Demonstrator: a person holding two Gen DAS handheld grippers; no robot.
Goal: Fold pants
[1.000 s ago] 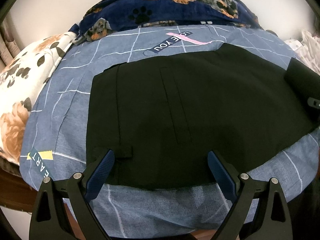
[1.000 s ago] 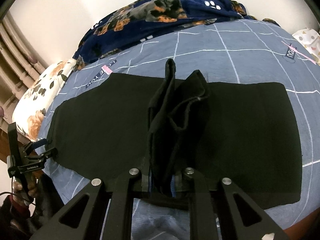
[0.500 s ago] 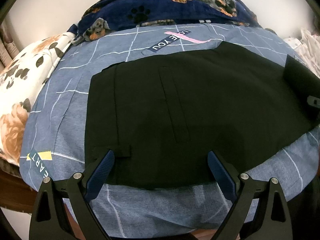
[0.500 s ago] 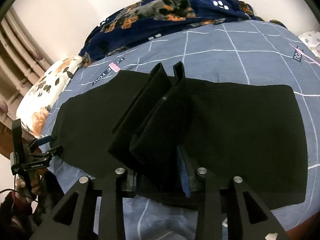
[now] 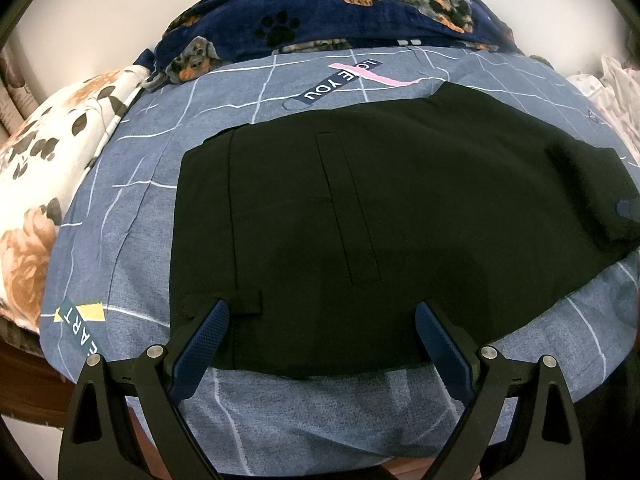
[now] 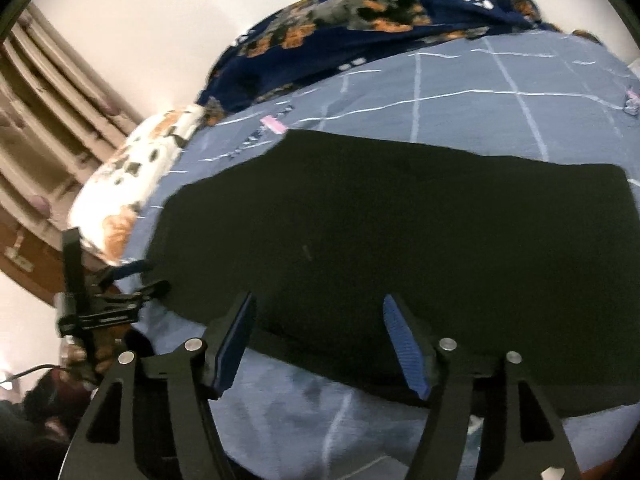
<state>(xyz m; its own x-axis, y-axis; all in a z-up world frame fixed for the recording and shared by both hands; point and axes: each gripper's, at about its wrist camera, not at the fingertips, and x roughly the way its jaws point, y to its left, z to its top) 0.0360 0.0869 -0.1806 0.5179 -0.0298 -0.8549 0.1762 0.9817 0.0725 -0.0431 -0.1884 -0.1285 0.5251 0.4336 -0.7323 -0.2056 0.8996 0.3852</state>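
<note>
The black pants [image 5: 360, 216] lie flat on a blue checked bedspread [image 5: 132, 216], waistband end to the left with a belt loop near my left finger. My left gripper [image 5: 322, 328] is open and empty, its fingertips over the near edge of the waist part. The pants also show in the right wrist view [image 6: 400, 232], where a folded-over layer lies on top. My right gripper [image 6: 320, 320] is open and empty above the pants' near edge. The left gripper shows at the left in the right wrist view [image 6: 120, 280].
A navy dog-print blanket [image 5: 340, 8] lies bunched at the far side of the bed. A floral pillow [image 5: 44, 168] lies at the left. The bed's near edge [image 5: 320, 432] is just below my left gripper. Curtains [image 6: 48, 128] hang at the left.
My right gripper has let go of the bunched pant leg and opened. The leg now lies flat over the rest of the pants. My left gripper has barely moved.
</note>
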